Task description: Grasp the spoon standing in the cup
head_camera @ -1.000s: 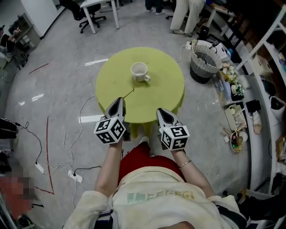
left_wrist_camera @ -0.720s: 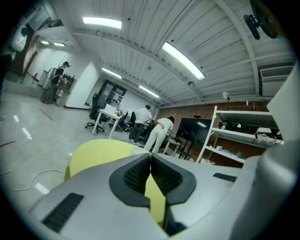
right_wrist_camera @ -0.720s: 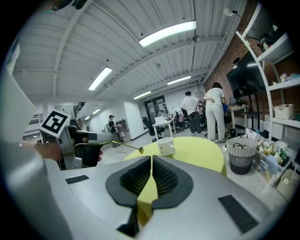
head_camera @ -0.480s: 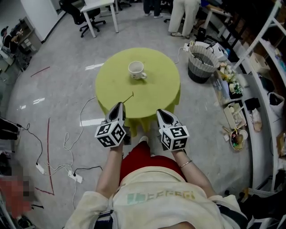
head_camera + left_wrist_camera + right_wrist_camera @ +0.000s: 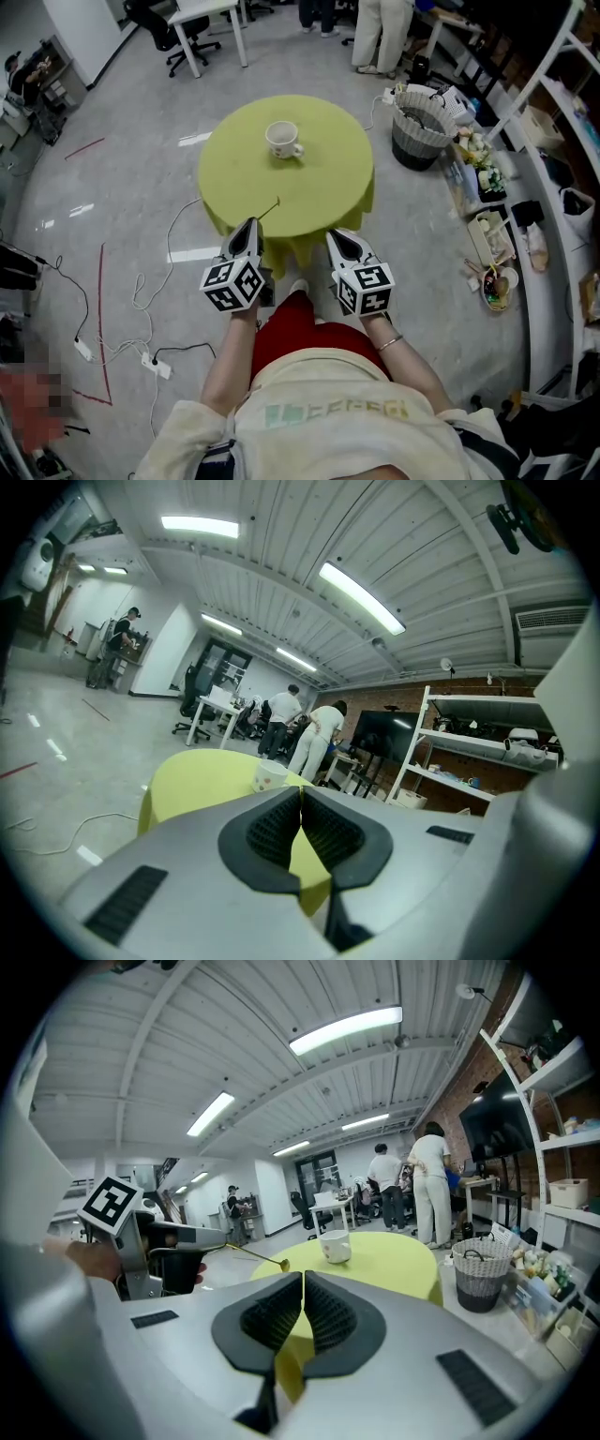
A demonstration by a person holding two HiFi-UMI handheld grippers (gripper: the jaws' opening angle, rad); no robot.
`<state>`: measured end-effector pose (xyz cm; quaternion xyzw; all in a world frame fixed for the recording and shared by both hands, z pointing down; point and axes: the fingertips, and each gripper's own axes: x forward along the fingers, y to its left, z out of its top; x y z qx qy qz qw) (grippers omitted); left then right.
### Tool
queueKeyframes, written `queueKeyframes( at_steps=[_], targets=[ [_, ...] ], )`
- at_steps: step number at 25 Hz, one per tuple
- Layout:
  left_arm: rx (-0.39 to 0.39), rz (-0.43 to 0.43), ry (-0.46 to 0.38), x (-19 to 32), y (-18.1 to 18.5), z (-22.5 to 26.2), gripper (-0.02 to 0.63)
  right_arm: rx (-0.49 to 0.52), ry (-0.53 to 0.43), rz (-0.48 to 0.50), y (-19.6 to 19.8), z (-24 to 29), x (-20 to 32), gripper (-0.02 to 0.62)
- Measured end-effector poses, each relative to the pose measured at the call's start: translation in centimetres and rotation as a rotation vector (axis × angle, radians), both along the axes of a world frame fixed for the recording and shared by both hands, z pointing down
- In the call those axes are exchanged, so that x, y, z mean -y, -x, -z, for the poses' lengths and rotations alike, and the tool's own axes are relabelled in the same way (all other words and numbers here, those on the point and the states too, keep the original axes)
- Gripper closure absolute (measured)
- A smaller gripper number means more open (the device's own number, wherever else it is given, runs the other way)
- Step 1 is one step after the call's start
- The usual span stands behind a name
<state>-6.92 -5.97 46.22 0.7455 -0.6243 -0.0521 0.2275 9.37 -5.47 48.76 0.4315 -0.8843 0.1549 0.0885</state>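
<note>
Here the left gripper (image 5: 250, 225) pinches the spoon (image 5: 257, 1256), cup (image 5: 282, 139) well apart.

The cup (image 5: 282, 139) looks glossy, the tablecloth (image 5: 328, 187) matt, the spoon (image 5: 256, 1255) metallic.

Around you spreads a glossy grey floor (image 5: 122, 122), with a round yellow-green table (image 5: 319, 187) ahead. A white desk (image 5: 199, 7) and office chair (image 5: 164, 23) stand beyond, shelves (image 5: 473, 745) to your right, strip lights (image 5: 361, 597) overhead.
</note>
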Motion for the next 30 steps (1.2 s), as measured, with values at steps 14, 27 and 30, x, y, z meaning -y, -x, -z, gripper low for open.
queueKeyframes(
  at_steps=[14,27,30],
  targets=[
    [0.013,0.001,0.023,-2.5,-0.3,-0.2,0.58,-0.016,0.014,0.005,0.4,-0.5,-1.8,0.558],
    [0.013,0.004,0.023,-3.1,0.7,-0.4,0.58,0.0,0.025,0.008,1.6,-1.0,-2.1,0.558],
    [0.01,0.009,0.022,-2.9,1.5,-0.6,0.58,-0.004,0.029,0.013,2.3,-1.2,-2.0,0.558]
  ],
)
